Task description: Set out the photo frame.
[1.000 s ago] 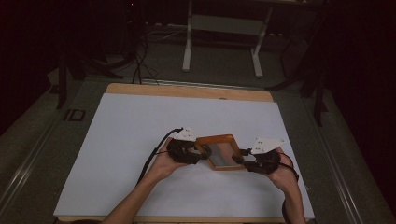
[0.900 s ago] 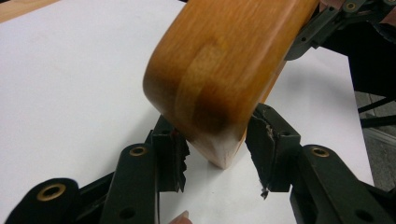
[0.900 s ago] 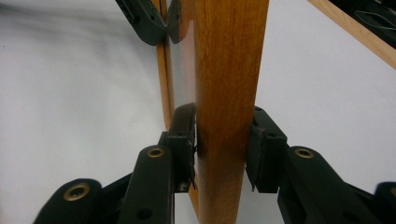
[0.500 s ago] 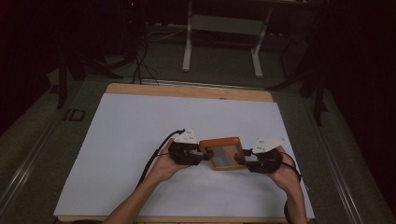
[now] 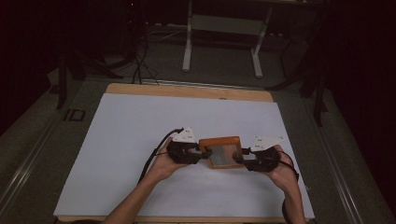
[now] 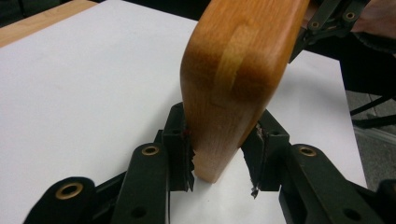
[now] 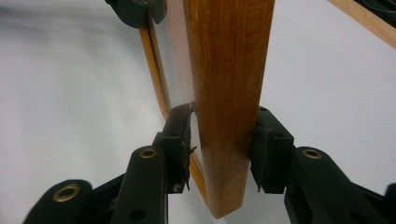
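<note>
- Far left from the high view: white sheet (image 5: 140, 140) across the table (image 5: 187, 90), bare out to its left edge, dark floor beyond.
- Moving in: left hand (image 5: 166, 161) coming up from the bottom, wrapped around the left gripper (image 5: 204, 152), cable looping back along the forearm.
- Clamped on the left end of the wooden frame (image 5: 219, 141), jaws having just been closing with the wood between them.
- Much clearer in the left gripper view: both pads (image 6: 184, 149) pressed against the frame's rounded corner, a paler strip of wood running up its edge, none of it readable from above.
- Centre: frame near the front of the sheet, spanning the gap between the two grippers, tipped up with its orange top rail toward the far side and a greyish panel (image 5: 224, 156) facing the high view.
- Resting on the sheet or just off it? Impossible to tell.
- Right of centre: right gripper (image 5: 239, 158) gripping the frame's right end, jaws having just been easing apart a touch, wood between them.
- From the right gripper view: thick side rail edge-on between the pads, glassy panel and thin inner rim running away behind it, left gripper (image 7: 135, 9) at the far end.
- Far right: right hand (image 5: 282, 170) behind its gripper, grey plate on top, sheet ending just beyond.
</note>
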{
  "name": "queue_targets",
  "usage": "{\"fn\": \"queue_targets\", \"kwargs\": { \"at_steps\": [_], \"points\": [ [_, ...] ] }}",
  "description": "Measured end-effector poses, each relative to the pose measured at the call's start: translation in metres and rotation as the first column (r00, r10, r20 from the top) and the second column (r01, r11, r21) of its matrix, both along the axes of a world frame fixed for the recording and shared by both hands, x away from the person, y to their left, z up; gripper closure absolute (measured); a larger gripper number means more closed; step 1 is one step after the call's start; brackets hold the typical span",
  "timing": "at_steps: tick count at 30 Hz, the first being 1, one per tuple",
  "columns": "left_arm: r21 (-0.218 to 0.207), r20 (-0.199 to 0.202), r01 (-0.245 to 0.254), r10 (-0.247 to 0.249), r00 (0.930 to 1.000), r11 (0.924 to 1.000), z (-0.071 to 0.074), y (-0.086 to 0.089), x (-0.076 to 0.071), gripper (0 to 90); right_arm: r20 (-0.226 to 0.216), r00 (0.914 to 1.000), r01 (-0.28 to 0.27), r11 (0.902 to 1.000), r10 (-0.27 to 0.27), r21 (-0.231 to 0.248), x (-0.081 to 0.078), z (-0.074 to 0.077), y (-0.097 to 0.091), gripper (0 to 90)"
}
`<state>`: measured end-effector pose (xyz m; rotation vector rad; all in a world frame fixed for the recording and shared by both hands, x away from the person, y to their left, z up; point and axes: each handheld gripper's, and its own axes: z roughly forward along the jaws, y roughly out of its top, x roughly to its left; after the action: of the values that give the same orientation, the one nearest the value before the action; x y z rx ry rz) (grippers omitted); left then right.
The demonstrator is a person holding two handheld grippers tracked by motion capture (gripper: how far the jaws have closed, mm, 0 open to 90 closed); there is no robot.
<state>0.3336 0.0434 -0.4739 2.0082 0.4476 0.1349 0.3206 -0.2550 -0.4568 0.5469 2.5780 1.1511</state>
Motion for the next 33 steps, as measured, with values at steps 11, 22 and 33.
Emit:
{"fn": "queue_targets", "kwargs": {
  "at_steps": [11,22,33],
  "points": [
    [-0.014,-0.014,-0.03,0.03,0.9995,0.9994,0.007,0.01,-0.002,64.1,0.001,1.0,-0.002,0.9997,0.002,0.026,0.002,0.002,0.009,62.0],
    [-0.012,-0.024,-0.054,0.054,0.9983,0.9985,0.013,0.025,-0.005,63.9,0.01,0.9998,-0.016,0.9992,0.016,0.037,0.003,0.006,0.022,62.1],
    [0.005,-0.045,-0.074,0.074,0.9962,0.9972,0.014,0.038,-0.008,63.8,-0.001,0.9994,-0.036,0.9986,0.036,0.039,0.005,0.003,0.037,62.1]
  ]
}}
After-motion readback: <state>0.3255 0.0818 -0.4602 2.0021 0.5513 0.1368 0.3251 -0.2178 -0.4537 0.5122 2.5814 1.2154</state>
